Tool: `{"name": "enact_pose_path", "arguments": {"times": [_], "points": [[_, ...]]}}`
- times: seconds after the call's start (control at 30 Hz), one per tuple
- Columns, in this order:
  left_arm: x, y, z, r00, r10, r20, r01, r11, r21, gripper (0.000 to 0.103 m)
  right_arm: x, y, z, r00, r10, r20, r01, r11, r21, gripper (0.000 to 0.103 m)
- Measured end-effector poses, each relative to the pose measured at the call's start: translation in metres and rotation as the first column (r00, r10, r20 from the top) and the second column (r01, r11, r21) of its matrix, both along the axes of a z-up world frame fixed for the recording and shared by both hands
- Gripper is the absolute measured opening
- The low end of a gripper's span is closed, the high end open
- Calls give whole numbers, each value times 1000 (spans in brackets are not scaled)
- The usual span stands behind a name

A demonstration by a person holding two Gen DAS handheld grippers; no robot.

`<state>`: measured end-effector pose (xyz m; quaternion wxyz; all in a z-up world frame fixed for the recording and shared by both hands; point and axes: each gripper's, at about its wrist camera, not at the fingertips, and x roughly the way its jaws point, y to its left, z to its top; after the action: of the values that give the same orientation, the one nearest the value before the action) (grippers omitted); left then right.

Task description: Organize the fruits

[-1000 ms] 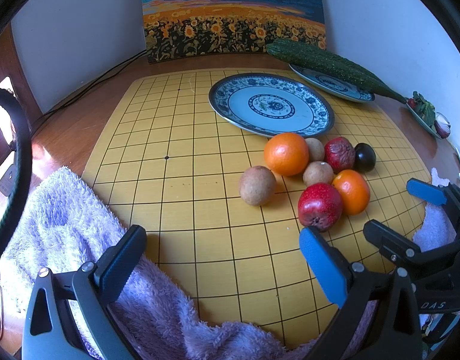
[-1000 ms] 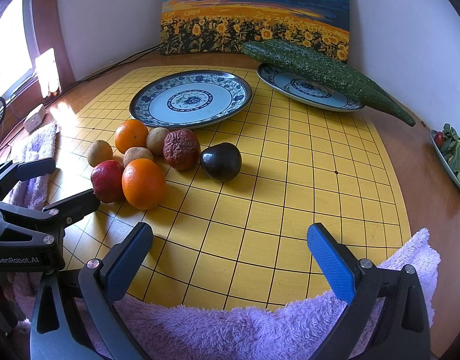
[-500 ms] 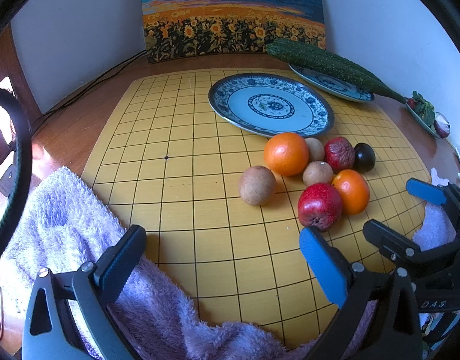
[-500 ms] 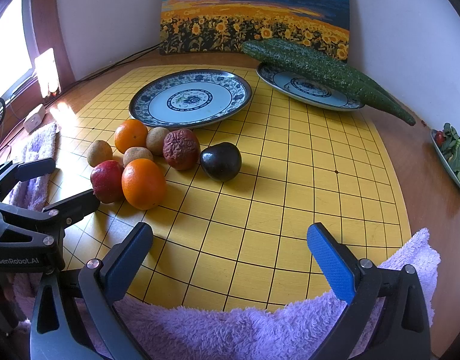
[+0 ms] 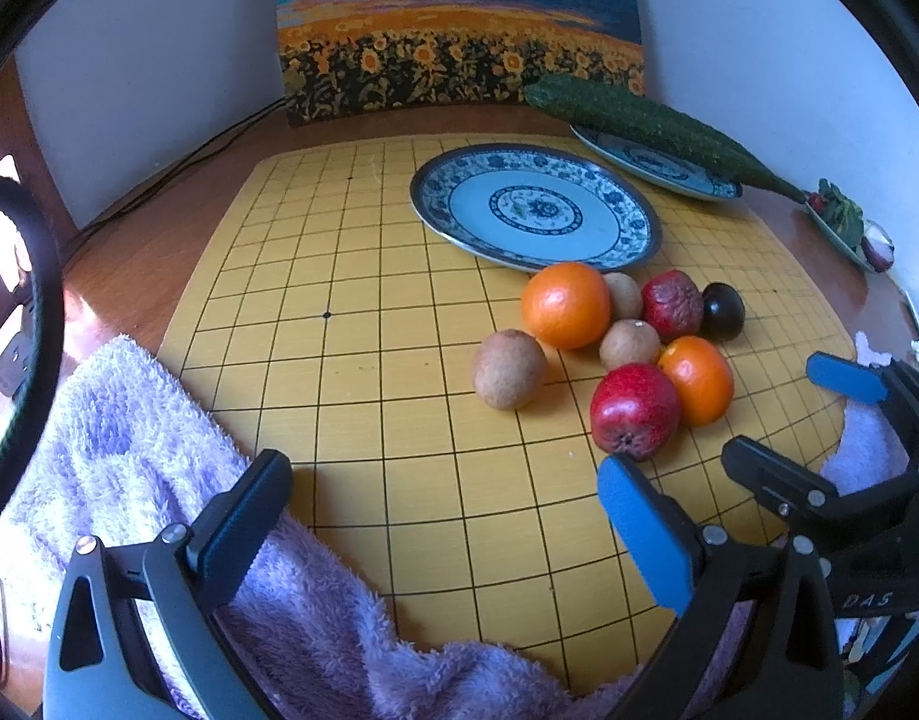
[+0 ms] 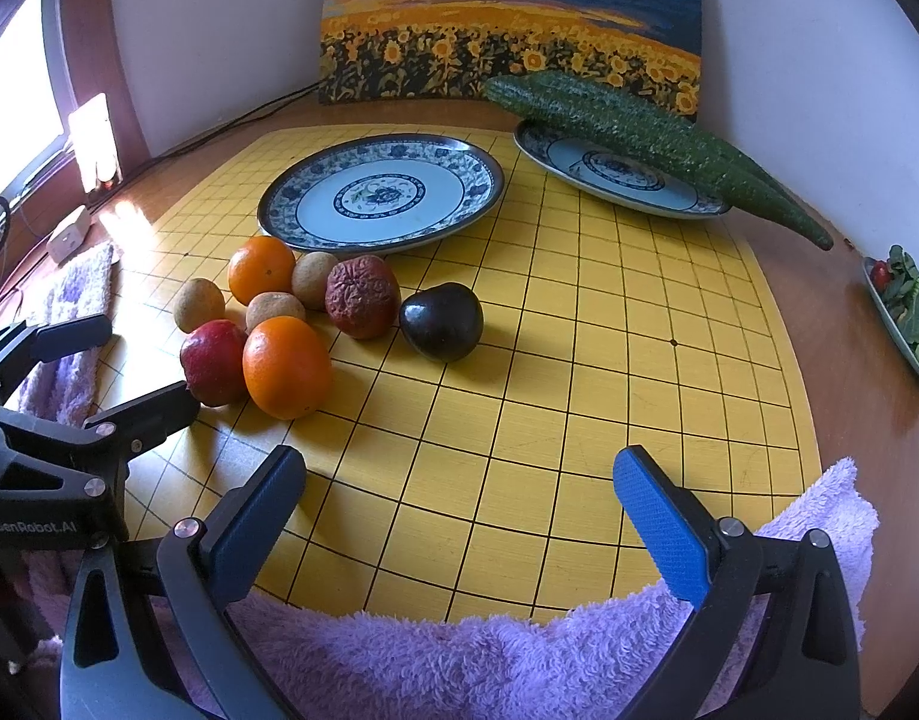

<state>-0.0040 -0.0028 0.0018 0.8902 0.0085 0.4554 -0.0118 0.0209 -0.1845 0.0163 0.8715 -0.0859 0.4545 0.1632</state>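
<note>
Blue-and-white empty plate (image 6: 378, 195) is the landmark: nothing on it yet, so by my read the sorting hasn't started, all fruit is left to move.

Fruit sits in one tight bunch on the yellow grid board (image 6: 579, 390), just in front of the plate's near rim, w/ most pieces touching:
- big orange (image 5: 565, 304) nearest the rim, small brown fruit (image 5: 623, 295) beside it
- wrinkled red fruit (image 6: 362, 296) & dark plum (image 6: 441, 320) on the right side of the bunch; plum sits slightly apart
- another brown fruit (image 5: 629, 344) in the middle
- second orange (image 6: 287, 366) & red apple (image 5: 634, 410) at the front, farthest from the plate
- kiwi (image 5: 509, 368) off to the left, a bit separate

Behind & right of the plate: 2nd plate (image 6: 615, 177) carrying a long green gourd (image 6: 645, 132); not fruit, prob. stays.

Left gripper (image 5: 441, 531): jaws wide apart, holding nothing, low over the purple towel (image 5: 129, 450) at the board's near edge, well short of the plate. Right gripper (image 6: 459, 522): also spread wide, empty, over the towel at the near edge.

Apple & front orange are closest to both tools, so likely first picks. Round fruit may roll if nudged.
</note>
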Motion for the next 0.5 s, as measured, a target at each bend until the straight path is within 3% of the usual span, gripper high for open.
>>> {"name": "enact_pose_path", "arguments": {"times": [0.5], "points": [[5, -1, 0, 1000, 25, -18, -25, 1000, 2, 103, -8, 1, 2, 999, 31, -11, -31, 1000, -2, 103]]}}
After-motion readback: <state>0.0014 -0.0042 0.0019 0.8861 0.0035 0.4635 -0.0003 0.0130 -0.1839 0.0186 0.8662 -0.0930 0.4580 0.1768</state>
